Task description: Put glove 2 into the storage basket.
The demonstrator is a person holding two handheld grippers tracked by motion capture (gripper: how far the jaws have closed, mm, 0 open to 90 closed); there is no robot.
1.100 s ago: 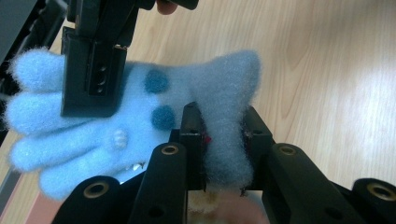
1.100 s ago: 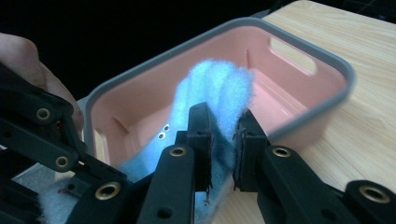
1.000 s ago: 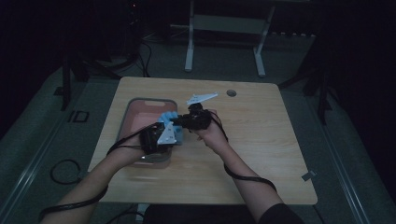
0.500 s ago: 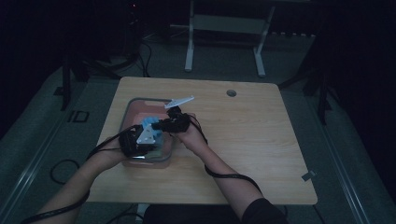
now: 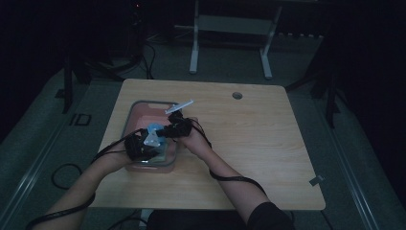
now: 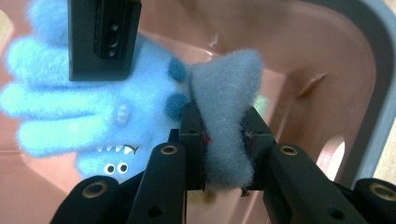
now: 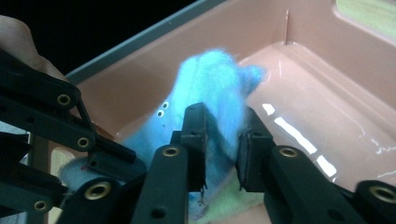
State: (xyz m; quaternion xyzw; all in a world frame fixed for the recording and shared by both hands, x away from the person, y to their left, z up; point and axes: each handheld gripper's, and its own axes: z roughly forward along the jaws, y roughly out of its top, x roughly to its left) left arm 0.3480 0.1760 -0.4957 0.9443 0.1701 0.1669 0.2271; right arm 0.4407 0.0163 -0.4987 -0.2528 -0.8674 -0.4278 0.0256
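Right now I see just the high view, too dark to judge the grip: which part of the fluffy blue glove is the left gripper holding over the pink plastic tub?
Observer: The left gripper has its jaws shut on the grey cuff of the fluffy blue glove.
Operator: And the right one?
Observer: The right gripper has the glove's blue body between its jaws, which have just been opening.
Operator: Any markings?
Observer: A monster face, eyes and white teeth, facing the left gripper.

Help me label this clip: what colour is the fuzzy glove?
Light blue with a grey cuff, clearest in the left gripper view: glove.
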